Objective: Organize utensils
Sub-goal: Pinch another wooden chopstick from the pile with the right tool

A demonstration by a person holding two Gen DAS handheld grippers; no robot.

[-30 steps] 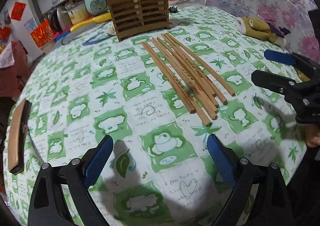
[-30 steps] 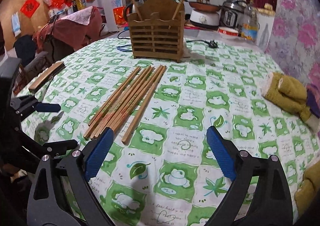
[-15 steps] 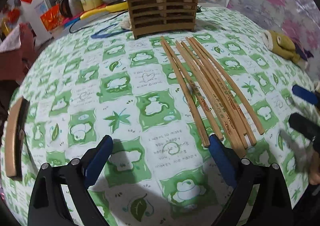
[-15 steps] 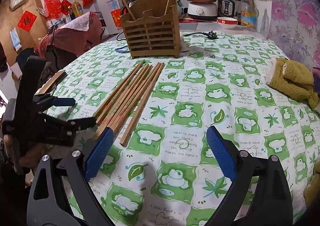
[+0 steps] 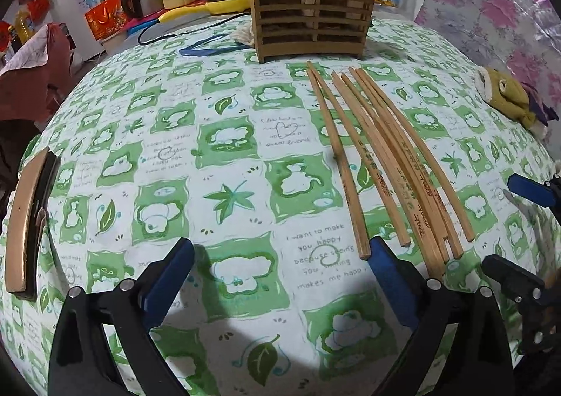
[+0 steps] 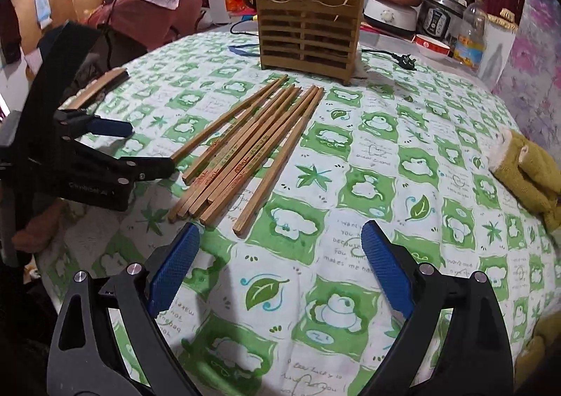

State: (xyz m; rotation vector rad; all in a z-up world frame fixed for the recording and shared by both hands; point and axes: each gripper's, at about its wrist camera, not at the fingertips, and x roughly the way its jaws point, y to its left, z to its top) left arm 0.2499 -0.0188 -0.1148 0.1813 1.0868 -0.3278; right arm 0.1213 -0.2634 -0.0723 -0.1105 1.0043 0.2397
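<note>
Several wooden chopsticks (image 5: 380, 164) (image 6: 252, 147) lie side by side on the green-and-white tablecloth, pointing toward a slatted wooden utensil holder (image 5: 310, 15) (image 6: 308, 33) that has two chopsticks standing in it. My left gripper (image 5: 280, 277) is open, and its right fingertip sits just beside the near end of the leftmost chopstick. In the right wrist view the left gripper (image 6: 147, 147) reaches the chopstick ends from the left. My right gripper (image 6: 278, 263) is open and empty, just short of the bundle's near ends.
A flat wooden piece (image 5: 24, 220) (image 6: 98, 87) lies at the table's left edge. A yellow-green mitten (image 5: 508, 94) (image 6: 529, 171) rests at the right. Behind the holder are a blue cord (image 5: 207, 49), a plug (image 6: 406, 61), cookers, a bottle and a bowl.
My left gripper has moved right and forward, so its right finger now sits at the leftmost chopstick's near end. My right gripper has edged closer to the bundle. Both stay open.
</note>
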